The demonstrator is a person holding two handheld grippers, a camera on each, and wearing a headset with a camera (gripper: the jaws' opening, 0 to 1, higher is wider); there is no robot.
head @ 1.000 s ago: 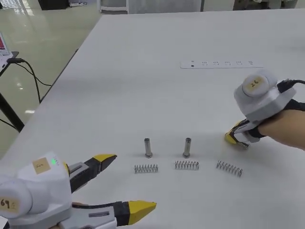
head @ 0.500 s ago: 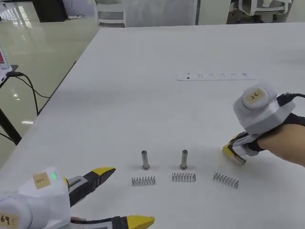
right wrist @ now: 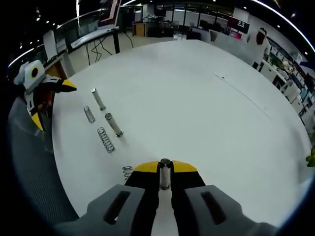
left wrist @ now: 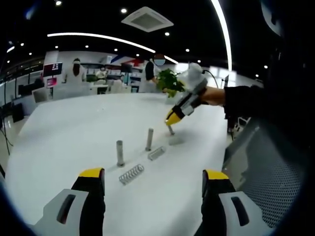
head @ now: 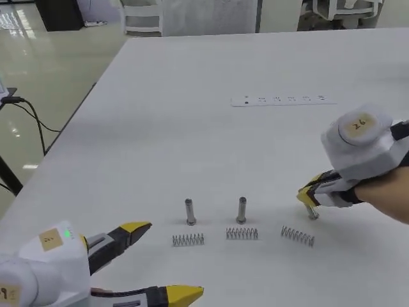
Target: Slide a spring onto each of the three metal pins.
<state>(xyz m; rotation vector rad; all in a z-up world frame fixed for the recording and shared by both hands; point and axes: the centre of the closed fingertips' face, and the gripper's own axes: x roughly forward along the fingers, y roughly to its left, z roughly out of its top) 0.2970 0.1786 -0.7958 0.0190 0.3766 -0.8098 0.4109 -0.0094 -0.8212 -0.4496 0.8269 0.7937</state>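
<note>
While the right gripper (head: 305, 195) clamps a pin (right wrist: 165, 178), the left gripper (head: 169, 259) gapes near three springs (head: 241, 233).

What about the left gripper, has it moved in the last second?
No. The left gripper sits as before beside the left spring; only the view shifted.

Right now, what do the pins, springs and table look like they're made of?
Pins: probably steel, smooth grey with a dull sheen. Springs: thin coiled wire, silvery, likely steel too. Table: matte white and even, perhaps laminate; the look leaves it open.
</note>
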